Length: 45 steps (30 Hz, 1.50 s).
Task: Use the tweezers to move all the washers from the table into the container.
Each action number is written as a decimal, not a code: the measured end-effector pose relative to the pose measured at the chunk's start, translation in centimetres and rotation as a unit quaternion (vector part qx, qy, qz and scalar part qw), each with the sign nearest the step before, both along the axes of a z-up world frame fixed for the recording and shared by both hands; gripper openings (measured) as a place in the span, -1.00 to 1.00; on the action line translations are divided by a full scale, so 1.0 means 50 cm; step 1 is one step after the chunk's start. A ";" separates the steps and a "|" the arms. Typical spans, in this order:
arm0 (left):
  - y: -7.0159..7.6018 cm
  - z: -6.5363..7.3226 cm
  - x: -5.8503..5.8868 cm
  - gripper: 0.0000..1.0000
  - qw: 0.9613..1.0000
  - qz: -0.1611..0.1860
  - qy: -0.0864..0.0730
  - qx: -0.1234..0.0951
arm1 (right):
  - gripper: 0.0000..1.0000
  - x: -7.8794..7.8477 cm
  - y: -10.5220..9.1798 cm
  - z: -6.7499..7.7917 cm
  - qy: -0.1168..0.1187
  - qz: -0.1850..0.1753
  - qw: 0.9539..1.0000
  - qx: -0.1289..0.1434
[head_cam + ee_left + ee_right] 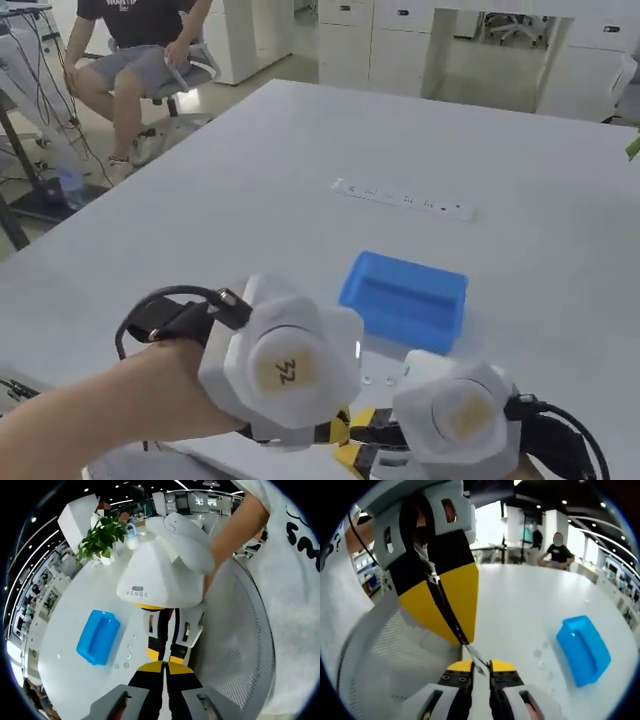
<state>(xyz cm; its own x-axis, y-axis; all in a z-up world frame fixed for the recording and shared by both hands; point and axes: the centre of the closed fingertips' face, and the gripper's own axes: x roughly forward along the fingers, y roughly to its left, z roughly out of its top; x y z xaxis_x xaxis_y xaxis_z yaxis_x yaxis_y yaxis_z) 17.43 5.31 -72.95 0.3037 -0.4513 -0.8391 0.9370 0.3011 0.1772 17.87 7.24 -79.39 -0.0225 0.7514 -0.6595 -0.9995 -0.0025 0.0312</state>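
Left hand-held gripper (165,668) and right hand-held gripper (481,666), tip to tip, both pinch the thin dark tweezers (447,615); small washers (538,654) lie beside the blue container (582,650).

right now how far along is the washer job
Done: nothing yet; no washers are visible inside the blue container. In hand: the tweezers are gripped between the left hand-held gripper and the right hand-held gripper, off the parts. Left: the washers lie on the table beside the container.
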 end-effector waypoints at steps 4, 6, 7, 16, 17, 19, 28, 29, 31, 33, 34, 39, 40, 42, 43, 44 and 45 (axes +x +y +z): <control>-0.002 0.004 0.010 -1.00 1.000 0.007 -0.006 -0.020 | -0.89 0.005 0.001 0.004 -0.018 0.001 1.000 -0.004; -0.004 0.009 0.015 -1.00 0.999 0.016 -0.018 -0.032 | -0.91 0.007 0.001 0.006 -0.019 -0.002 1.000 -0.005; -0.004 0.011 0.017 -1.00 0.999 0.021 -0.023 -0.039 | -0.92 0.008 0.002 0.007 -0.019 -0.003 1.000 -0.005; 0.019 0.003 0.017 -0.77 0.987 0.119 -0.038 -0.098 | -0.95 0.009 0.006 0.015 -0.030 -0.001 0.999 -0.013; 0.021 0.000 0.013 -0.68 0.985 0.130 -0.031 -0.109 | -0.95 0.013 0.008 0.017 -0.032 -0.002 0.999 -0.013; 0.029 0.007 0.014 -0.57 0.976 0.162 -0.043 -0.139 | -0.95 0.024 0.012 0.020 -0.034 -0.005 0.999 -0.012; 0.098 0.019 0.034 0.10 0.936 0.281 -0.082 -0.193 | -0.96 0.090 0.041 0.038 -0.026 -0.043 0.999 0.018; 0.099 0.018 0.031 0.11 0.935 0.282 -0.078 -0.199 | -0.96 0.103 0.045 0.040 -0.024 -0.048 0.998 0.023; 0.112 0.011 0.030 0.10 0.930 0.301 -0.074 -0.200 | -0.96 0.121 0.049 0.042 -0.023 -0.057 0.998 0.026; 0.119 0.008 0.030 0.18 0.925 0.314 -0.073 -0.201 | -0.95 0.147 0.053 0.044 -0.027 -0.068 0.997 0.032; 0.122 0.006 0.029 0.21 0.923 0.319 -0.071 -0.202 | -0.95 0.162 0.057 0.048 -0.025 -0.078 0.996 0.043; 0.132 0.005 0.027 0.44 0.913 0.343 -0.076 -0.207 | -0.95 0.210 0.059 0.044 -0.018 -0.103 0.993 0.053; 0.138 0.005 0.029 0.51 0.908 0.354 -0.082 -0.208 | -0.95 0.216 0.060 0.043 -0.014 -0.108 0.992 0.057; 0.143 0.007 0.028 0.56 0.900 0.368 -0.084 -0.216 | -0.94 0.219 0.065 0.043 0.007 -0.115 0.991 0.069; 0.148 0.008 0.028 0.59 0.894 0.381 -0.084 -0.220 | -0.94 0.223 0.065 0.040 0.009 -0.116 0.991 0.069; 0.150 0.009 0.029 0.64 0.888 0.391 -0.083 -0.226 | -0.94 0.228 0.065 0.036 0.003 -0.116 0.991 0.067; 0.150 0.008 0.029 0.72 0.888 0.392 -0.080 -0.227 | -0.94 0.230 0.066 0.035 -0.002 -0.114 0.991 0.066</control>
<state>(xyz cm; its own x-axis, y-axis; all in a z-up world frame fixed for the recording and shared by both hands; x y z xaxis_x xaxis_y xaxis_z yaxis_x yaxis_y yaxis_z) 18.89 12.78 -72.54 0.7729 -0.3294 -0.5423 0.3816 0.9242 -0.0174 29.38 10.55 -77.65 0.1592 0.8169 -0.5543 -0.9748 0.2188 0.0425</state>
